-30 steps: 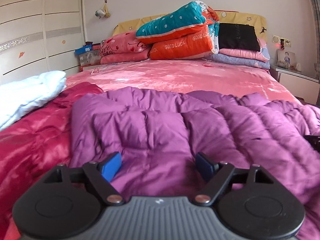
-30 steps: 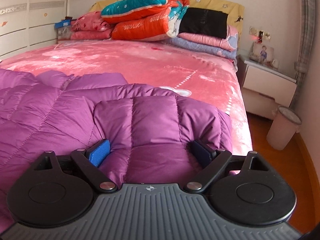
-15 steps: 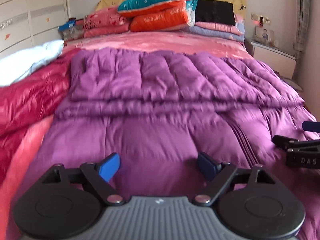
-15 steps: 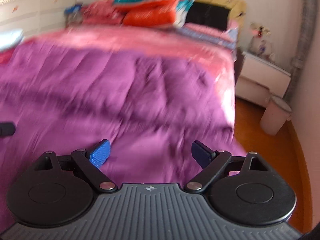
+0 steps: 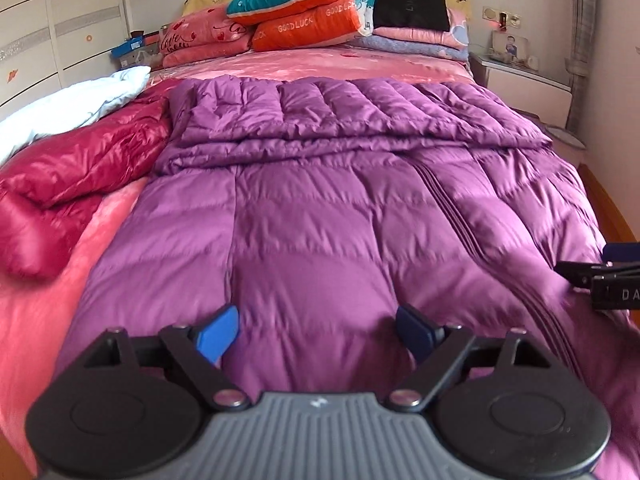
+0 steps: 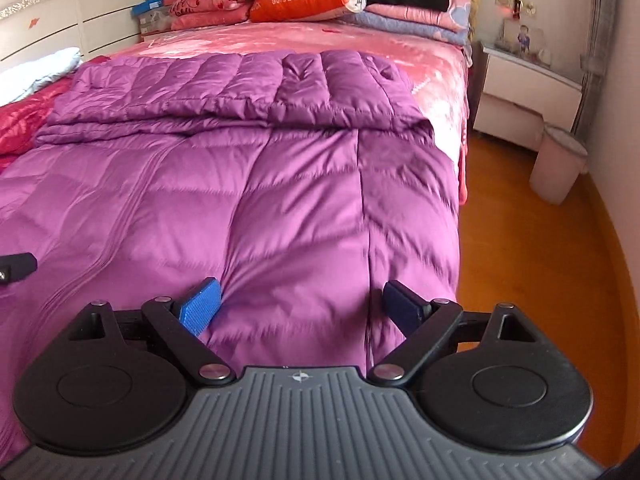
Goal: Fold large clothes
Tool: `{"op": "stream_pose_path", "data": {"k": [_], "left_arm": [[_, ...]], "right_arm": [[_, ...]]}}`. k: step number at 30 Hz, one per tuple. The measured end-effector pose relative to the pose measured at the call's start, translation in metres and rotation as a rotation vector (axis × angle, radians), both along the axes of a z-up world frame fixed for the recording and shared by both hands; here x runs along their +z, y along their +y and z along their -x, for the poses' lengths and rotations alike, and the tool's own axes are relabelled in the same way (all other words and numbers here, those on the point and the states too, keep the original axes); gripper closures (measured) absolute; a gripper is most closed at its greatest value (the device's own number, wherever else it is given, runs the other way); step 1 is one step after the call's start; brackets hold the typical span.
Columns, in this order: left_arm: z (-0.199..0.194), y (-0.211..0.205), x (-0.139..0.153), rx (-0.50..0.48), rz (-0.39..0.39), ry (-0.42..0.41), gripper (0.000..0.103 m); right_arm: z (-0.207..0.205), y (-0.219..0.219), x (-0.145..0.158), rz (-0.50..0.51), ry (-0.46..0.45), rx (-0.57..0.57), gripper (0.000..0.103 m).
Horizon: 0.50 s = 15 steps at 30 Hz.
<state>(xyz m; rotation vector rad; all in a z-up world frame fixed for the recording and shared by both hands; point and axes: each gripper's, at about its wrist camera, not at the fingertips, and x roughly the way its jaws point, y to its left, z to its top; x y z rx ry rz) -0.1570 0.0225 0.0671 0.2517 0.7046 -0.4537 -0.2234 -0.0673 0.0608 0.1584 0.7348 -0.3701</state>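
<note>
A large purple down coat (image 5: 320,208) lies spread on the pink bed (image 5: 360,64), zipper running down its right half. Its far part is folded back over the body, making a thick edge (image 5: 340,140) across the width. My left gripper (image 5: 318,328) hovers open over the coat's near part, pads apart and gripping nothing. My right gripper (image 6: 302,304) is open the same way over the coat's right side (image 6: 320,200), near the bed's edge. The right gripper's tip (image 5: 608,276) shows at the left wrist view's right border, and the left gripper's tip (image 6: 16,268) shows at the right wrist view's left border.
A red down coat (image 5: 72,176) and a white garment (image 5: 80,108) lie left of the purple one. Pillows and folded quilts (image 5: 304,12) are stacked at the headboard. A white nightstand (image 6: 528,96), a waste bin (image 6: 560,164) and wooden floor (image 6: 540,280) lie to the right, wardrobe doors (image 5: 48,32) to the left.
Both grippers have drawn back from the coat's folded far part toward the near end of the bed. Much more of the coat now shows, with the fold lying flat.
</note>
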Motion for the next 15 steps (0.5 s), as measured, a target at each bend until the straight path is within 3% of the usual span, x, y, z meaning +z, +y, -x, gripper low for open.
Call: {"op": "stream_pose_path", "data": {"k": [7,15], "left_arm": [[0.035,0.016,0.002,-0.019,-0.016,-0.015,0.017],[0.066,0.029,0.004,-0.040,-0.024,-0.022,0.017]], "right_arm": [[0.040,0.034,-0.001,0.011,0.041,0.048,0.000],[0.068,0.048,0.003,-0.066,0.080,0.052,0.000]]}}
